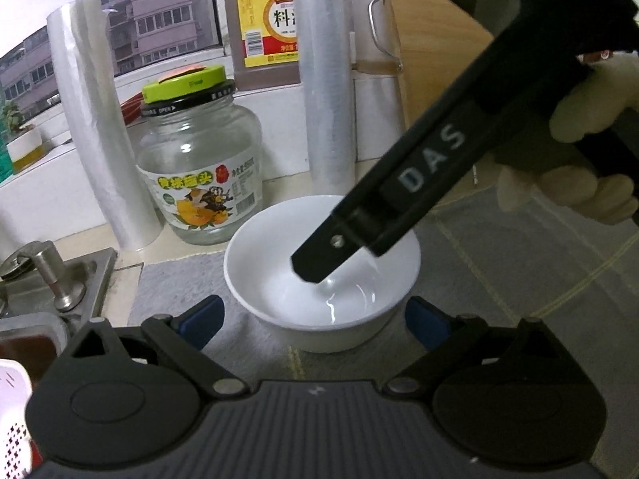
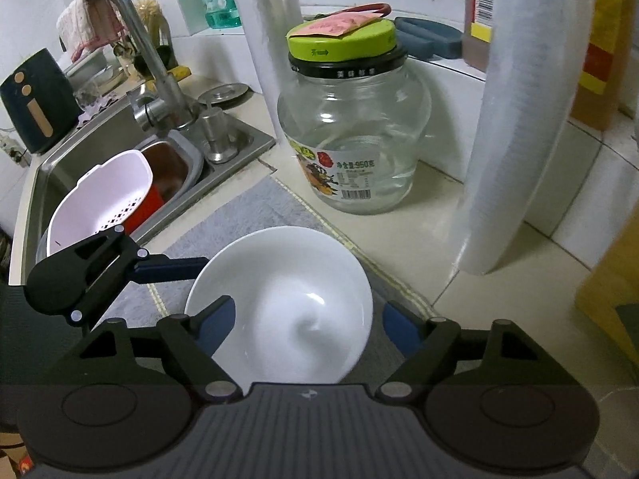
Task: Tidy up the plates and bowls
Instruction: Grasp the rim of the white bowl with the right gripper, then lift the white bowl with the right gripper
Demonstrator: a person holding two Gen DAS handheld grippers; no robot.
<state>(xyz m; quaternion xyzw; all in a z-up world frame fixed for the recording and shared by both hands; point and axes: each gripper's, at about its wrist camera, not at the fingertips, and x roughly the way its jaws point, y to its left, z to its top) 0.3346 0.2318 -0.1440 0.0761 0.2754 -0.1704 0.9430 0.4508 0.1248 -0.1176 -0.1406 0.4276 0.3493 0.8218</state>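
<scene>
A white bowl (image 1: pixel 259 271) (image 2: pixel 287 279) stands upright on a grey checked mat (image 1: pixel 499 259) (image 2: pixel 247 207). My left gripper (image 1: pixel 313 319) straddles its base with blue fingertips (image 1: pixel 199 319) on either side, and a gap shows on the left, so it is open. In the right wrist view one of its fingers (image 2: pixel 171 269) reaches the bowl's left rim. My right gripper (image 2: pixel 307 329) hangs over the bowl, open: one finger (image 1: pixel 315 267) dips inside, the other finger (image 2: pixel 399 331) is outside the right rim. A gloved hand (image 1: pixel 591 119) holds it.
A glass jar with a green lid (image 1: pixel 199 175) (image 2: pixel 351 135) stands just behind the bowl, between two upright rolls of plastic film (image 1: pixel 100 119) (image 1: pixel 331 80). The steel sink (image 2: pixel 239 139), with a faucet (image 2: pixel 147 52) and a pink colander (image 2: pixel 100 199), lies to the left.
</scene>
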